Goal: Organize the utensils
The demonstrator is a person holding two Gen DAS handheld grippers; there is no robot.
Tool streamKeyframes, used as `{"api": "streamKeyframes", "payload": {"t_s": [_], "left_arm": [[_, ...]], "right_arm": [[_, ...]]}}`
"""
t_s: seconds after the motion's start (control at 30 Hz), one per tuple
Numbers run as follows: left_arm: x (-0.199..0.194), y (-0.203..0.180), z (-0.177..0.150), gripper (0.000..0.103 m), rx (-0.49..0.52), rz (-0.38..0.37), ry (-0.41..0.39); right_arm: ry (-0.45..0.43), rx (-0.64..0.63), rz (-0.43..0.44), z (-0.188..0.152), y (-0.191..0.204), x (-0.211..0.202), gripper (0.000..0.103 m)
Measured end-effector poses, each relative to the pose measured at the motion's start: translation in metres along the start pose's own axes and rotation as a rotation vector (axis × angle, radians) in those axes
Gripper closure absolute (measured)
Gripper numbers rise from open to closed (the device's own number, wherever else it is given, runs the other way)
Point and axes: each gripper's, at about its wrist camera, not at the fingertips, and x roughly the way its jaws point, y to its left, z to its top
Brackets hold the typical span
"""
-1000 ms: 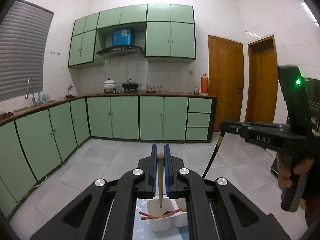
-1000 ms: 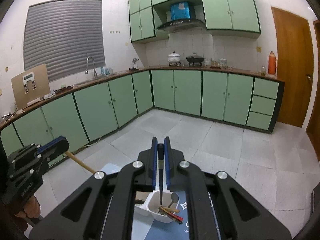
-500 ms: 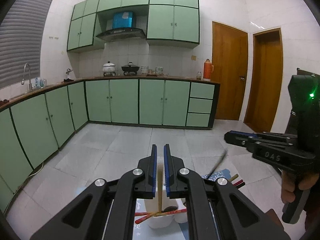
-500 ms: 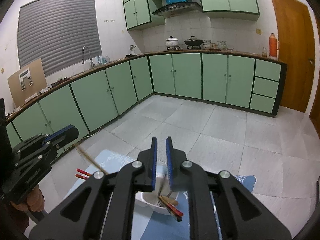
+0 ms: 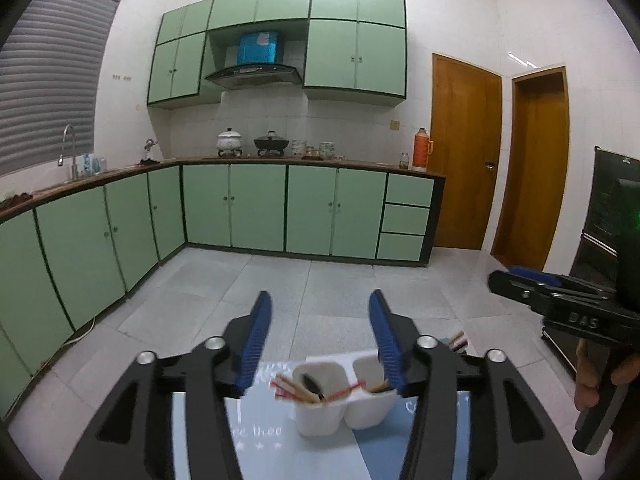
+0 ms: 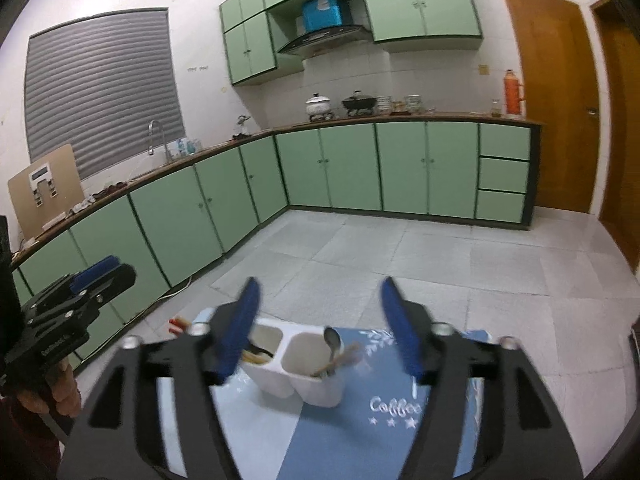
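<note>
A white two-compartment utensil holder (image 5: 340, 402) stands on a blue mat (image 5: 320, 452). In the left wrist view it holds red and wooden chopsticks (image 5: 294, 386) and a dark spoon (image 5: 312, 386). My left gripper (image 5: 322, 336) is open and empty above it. In the right wrist view the holder (image 6: 296, 364) shows a metal spoon (image 6: 332, 340) and wooden utensils. My right gripper (image 6: 320, 324) is open and empty above the holder. Each gripper appears at the edge of the other's view: the right gripper (image 5: 516, 276) and the left gripper (image 6: 102, 270).
More chopsticks (image 5: 456, 340) lie on the mat's far edge, also seen in the right wrist view (image 6: 178, 323). Green cabinets (image 5: 256, 208) line the back and left walls. Wooden doors (image 5: 464, 152) stand at the right. A dark appliance (image 5: 608, 216) stands far right.
Both grippers were shut on a utensil held upright over the holder. Both have opened wide, and the utensils now rest in the holder.
</note>
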Motion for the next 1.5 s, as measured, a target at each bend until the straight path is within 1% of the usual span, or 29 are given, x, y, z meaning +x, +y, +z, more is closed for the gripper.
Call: {"api": "streamKeyframes", "payload": {"t_s": [0.03,0.07,0.1,0.17,0.23,0.3,0.33,0.4,0.6,0.83,1.1,1.5], "left_arm": [[-0.004,0.001,-0.004,0.044,-0.011,0.001,0.007],[-0.007,0.002,-0.008,0.040,-0.020,0.001,0.015],[-0.012,0.002,-0.014,0.037,-0.035,0.001,0.029],[-0.018,0.004,-0.022,0.034,-0.045,0.006,0.047],[-0.027,0.001,-0.031,0.029,-0.039,0.023,0.062],[-0.037,-0.001,-0.038,0.023,-0.032,0.036,0.070],[-0.040,-0.002,-0.039,0.022,-0.029,0.038,0.072],[-0.051,-0.004,-0.044,0.020,-0.023,0.044,0.071],[-0.072,-0.009,-0.044,0.012,0.001,0.057,0.052],[-0.090,-0.012,-0.045,0.006,0.006,0.064,0.025],[-0.100,-0.007,-0.045,0.006,0.002,0.078,0.010],[-0.103,-0.007,-0.047,0.006,0.011,0.096,0.005]], "right_arm": [[-0.002,0.007,-0.006,-0.006,-0.001,-0.006,0.023],[-0.001,0.014,-0.007,-0.011,-0.001,-0.011,0.020],[0.002,0.023,-0.006,-0.017,-0.001,-0.016,0.014],[0.011,0.032,-0.008,-0.027,-0.001,-0.023,0.012],[0.025,0.027,-0.012,-0.037,0.003,-0.030,0.008],[0.029,0.024,-0.011,-0.044,0.006,-0.036,0.007],[0.033,0.021,-0.007,-0.048,0.009,-0.040,0.005],[0.034,0.011,-0.002,-0.053,0.015,-0.045,0.005],[0.013,-0.041,0.014,-0.058,0.033,-0.064,0.005],[0.005,-0.054,0.035,-0.059,0.043,-0.077,0.005],[0.009,-0.074,0.036,-0.058,0.049,-0.083,0.005],[0.024,-0.092,0.042,-0.059,0.057,-0.079,0.005]]}}
